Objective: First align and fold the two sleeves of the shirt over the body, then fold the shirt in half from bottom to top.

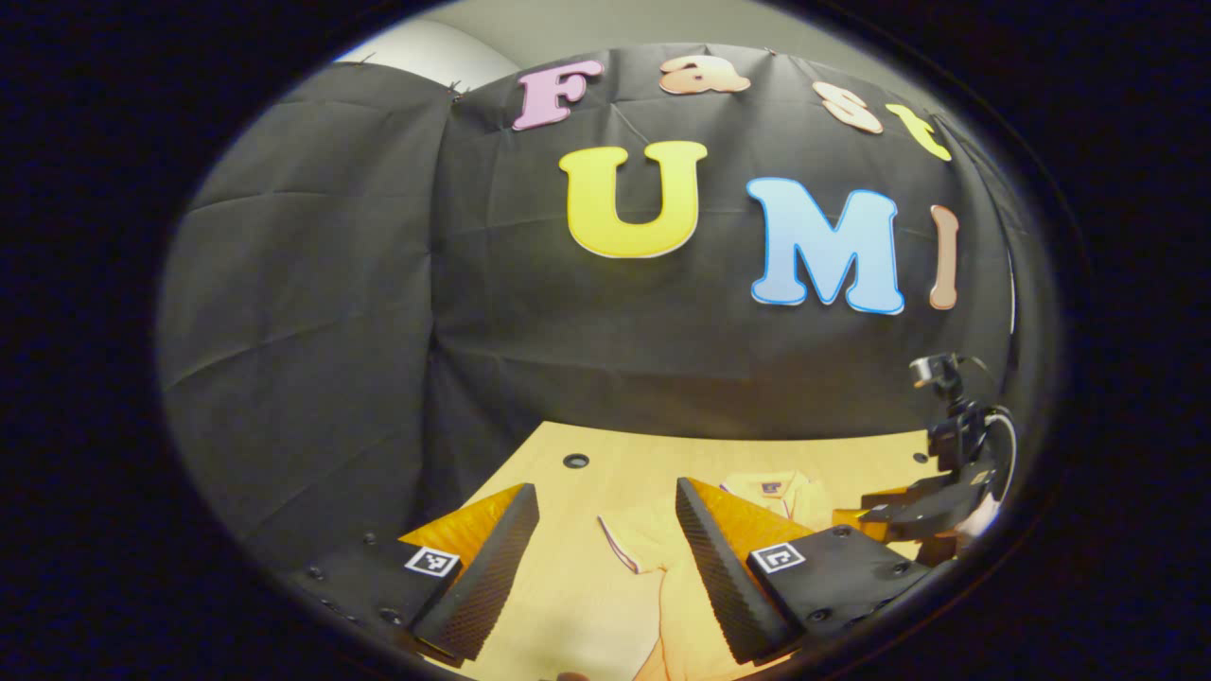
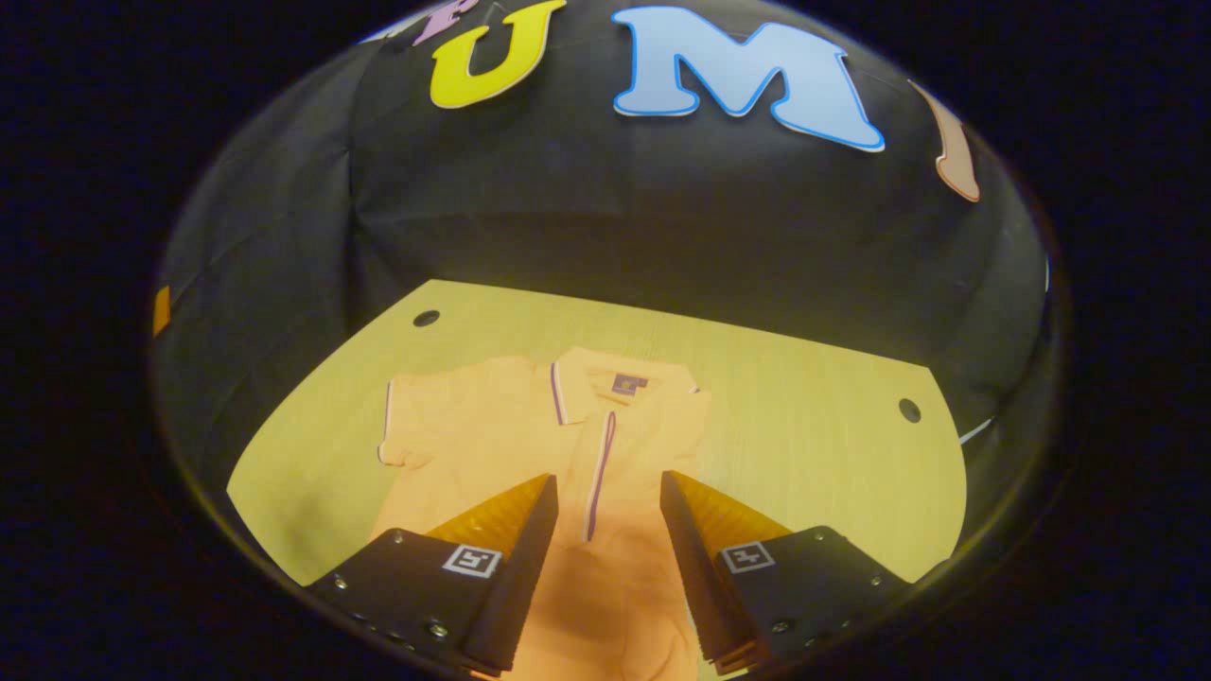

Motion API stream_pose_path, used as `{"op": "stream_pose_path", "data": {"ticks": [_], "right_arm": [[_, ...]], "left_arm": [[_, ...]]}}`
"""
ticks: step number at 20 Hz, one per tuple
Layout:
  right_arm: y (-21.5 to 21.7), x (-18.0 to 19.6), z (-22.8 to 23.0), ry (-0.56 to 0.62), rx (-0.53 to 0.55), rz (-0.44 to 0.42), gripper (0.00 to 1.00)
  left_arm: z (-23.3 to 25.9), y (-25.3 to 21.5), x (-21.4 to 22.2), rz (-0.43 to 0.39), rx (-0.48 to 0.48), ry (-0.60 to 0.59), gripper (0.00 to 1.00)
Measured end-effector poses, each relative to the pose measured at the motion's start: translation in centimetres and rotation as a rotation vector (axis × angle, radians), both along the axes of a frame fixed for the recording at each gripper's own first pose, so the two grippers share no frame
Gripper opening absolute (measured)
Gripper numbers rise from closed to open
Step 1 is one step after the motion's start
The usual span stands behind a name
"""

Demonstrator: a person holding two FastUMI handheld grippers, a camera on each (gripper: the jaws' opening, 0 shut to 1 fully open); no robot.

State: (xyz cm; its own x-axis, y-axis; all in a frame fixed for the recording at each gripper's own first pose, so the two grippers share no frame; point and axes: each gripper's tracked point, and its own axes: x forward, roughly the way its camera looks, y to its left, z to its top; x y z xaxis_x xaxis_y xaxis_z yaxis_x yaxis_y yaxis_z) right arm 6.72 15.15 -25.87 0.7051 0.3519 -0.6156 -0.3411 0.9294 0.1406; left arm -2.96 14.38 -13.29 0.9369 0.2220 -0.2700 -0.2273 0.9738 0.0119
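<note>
Shirt flat on table, collar away. One sleeve spread out; other side looks folded in already. Left hand-held gripper and right hand-held gripper both wide open, holding nothing. Step: sleeve fold. Next: pinch spread sleeve, lay over body.

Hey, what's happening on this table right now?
A person is folding an orange polo shirt on a wooden table with two hand-held grippers. In the right gripper view, one sleeve lies spread out, while the other side looks already folded in over the body. The right hand-held gripper hangs open over the shirt; the left hand-held gripper is also open, beside that spread sleeve.
</note>
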Motion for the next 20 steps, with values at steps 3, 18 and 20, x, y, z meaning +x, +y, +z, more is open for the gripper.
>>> {"op": "stream_pose_path", "data": {"ticks": [3,18,20], "right_arm": [[-2.0,-1.3,2.6,-0.044,0.044,-0.058,0.69],[-14.0,-12.4,6.5,-0.076,0.051,-0.339,0.69],[-15.1,-14.0,6.0,-0.055,0.045,-0.379,0.69]], "left_arm": [[-3.0,-1.1,2.2,-0.058,-0.023,0.047,0.96],[-21.9,-0.6,11.9,-0.095,-0.078,0.343,0.96],[-24.3,-0.2,12.4,-0.091,-0.067,0.381,0.96]]}}
